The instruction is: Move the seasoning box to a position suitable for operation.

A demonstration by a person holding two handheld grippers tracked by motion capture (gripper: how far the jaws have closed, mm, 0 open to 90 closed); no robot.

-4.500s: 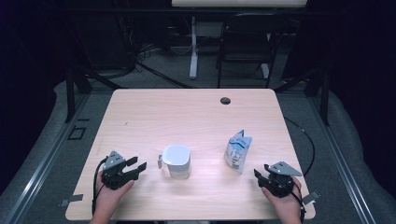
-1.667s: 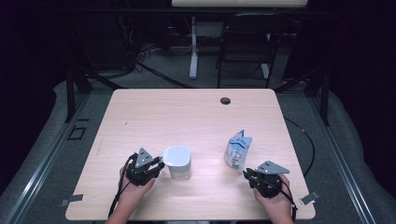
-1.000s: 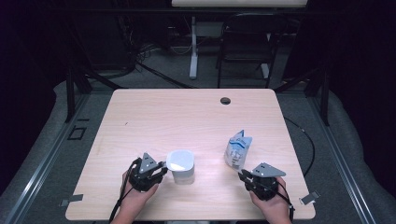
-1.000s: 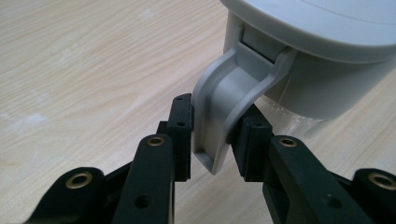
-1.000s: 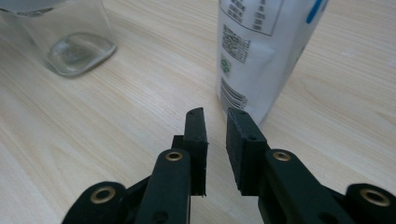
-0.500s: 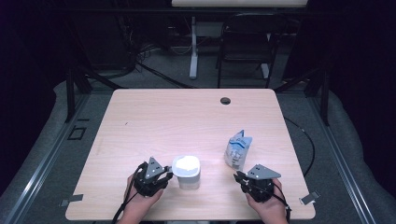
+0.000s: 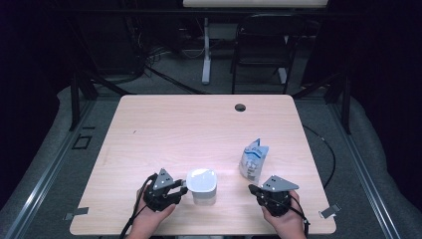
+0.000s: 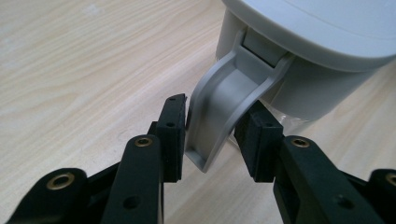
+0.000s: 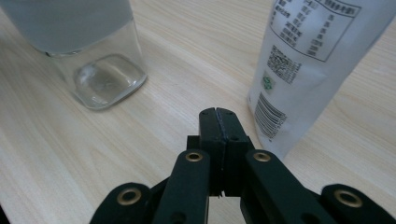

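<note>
A clear container [image 7: 201, 185] with a pale grey lid [image 8: 327, 28] stands near the table's front edge. My left gripper [image 7: 181, 188] is at its left side. Its jaws have just been opening, and the lid's grey side clasp [image 8: 224, 107] sits between the pads without being squeezed. The clasp is swung outward from the lid. A white printed pouch [image 7: 253, 160] stands upright to the right of the container. My right gripper [image 7: 254, 189] sits in front of the pouch [image 9: 308, 60], jaws just closed, with nothing between them. The container's clear base [image 9: 105, 79] appears in the right gripper view.
The wooden table [image 7: 199, 129] has a dark cable hole [image 7: 240, 107] near its far edge. Cables trail from both grippers off the front edge. A chair and stand legs are beyond the table on the grey floor.
My left gripper came in from the left to the container's side, and the container shifted a little toward the front right. The right gripper drifted slightly left, in front of the pouch.
</note>
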